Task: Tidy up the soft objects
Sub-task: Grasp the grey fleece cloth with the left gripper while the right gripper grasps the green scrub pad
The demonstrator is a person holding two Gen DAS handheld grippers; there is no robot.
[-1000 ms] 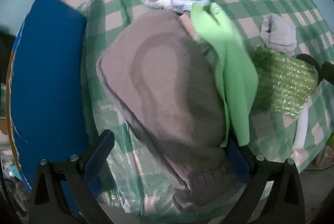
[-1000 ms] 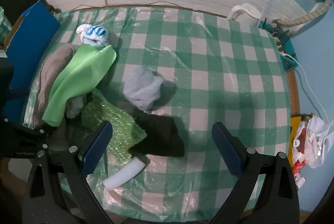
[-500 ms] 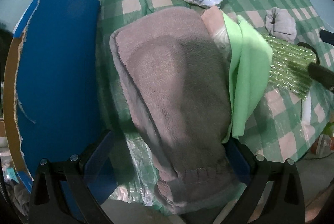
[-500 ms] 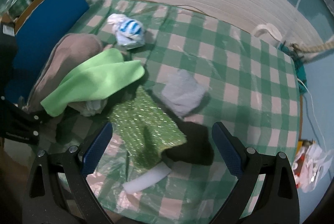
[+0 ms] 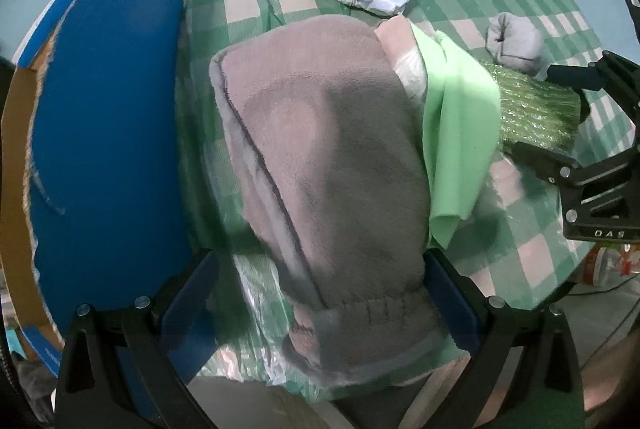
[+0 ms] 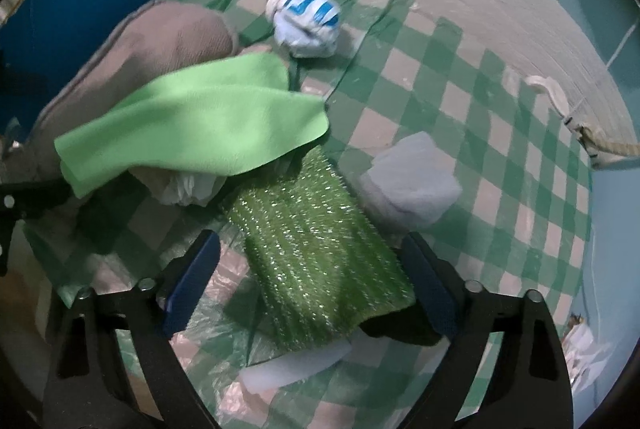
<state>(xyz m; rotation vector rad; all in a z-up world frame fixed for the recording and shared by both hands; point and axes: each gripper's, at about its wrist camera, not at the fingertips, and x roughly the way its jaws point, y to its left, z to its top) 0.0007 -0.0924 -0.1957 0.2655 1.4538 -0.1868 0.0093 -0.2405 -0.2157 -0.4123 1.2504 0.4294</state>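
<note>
A grey fleece towel hangs over the table's near edge, between the fingers of my open left gripper. A light green cloth lies against its right side, over a pale pink bundle. In the right wrist view my open right gripper straddles a sparkly green scrub pad, with the green cloth and grey towel to the left. A white and blue sock ball, a grey folded cloth, a black cloth and a white foam piece lie around.
A blue cardboard box stands at the table's left edge. The green checked tablecloth covers the table, with a brick wall behind it. The right gripper's body shows at the right of the left wrist view. Cables lie at the far right.
My right gripper has moved forward and down until its fingers straddle the sparkly green pad. My left gripper drew back a little from the grey towel.
</note>
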